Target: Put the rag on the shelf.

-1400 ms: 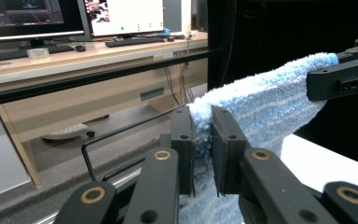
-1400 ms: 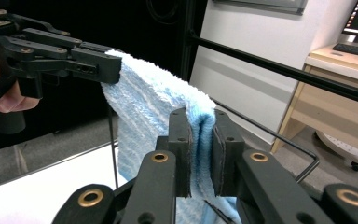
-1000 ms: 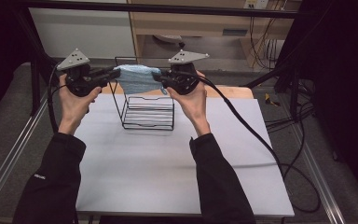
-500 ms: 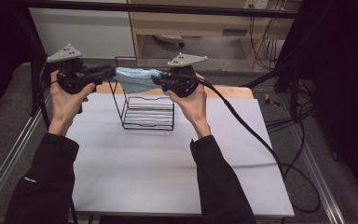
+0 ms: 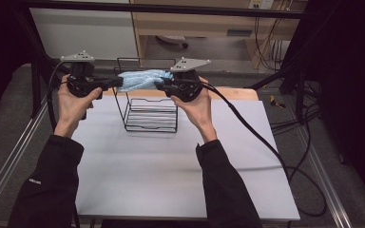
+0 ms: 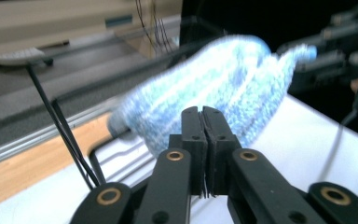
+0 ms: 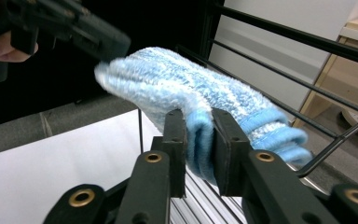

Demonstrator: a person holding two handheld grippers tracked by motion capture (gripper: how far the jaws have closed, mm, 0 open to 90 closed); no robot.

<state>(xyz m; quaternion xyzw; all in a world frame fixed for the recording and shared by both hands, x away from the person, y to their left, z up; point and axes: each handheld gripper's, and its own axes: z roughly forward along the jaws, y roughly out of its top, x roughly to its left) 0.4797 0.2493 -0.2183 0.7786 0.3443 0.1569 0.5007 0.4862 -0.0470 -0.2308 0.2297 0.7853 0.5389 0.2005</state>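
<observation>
Two grippers meet over the rack (image 5: 147, 111), at its top rail, where the blue cloth (image 5: 140, 80) hangs in the air between them. The right gripper (image 7: 198, 140) is clenched on one folded end. The left gripper (image 6: 203, 128) has just closed, its jaws together just beside the other end; whether they catch any fabric I cannot tell. Light and soft, the cloth sags, so I judge a hemmed edge the best hold.
</observation>
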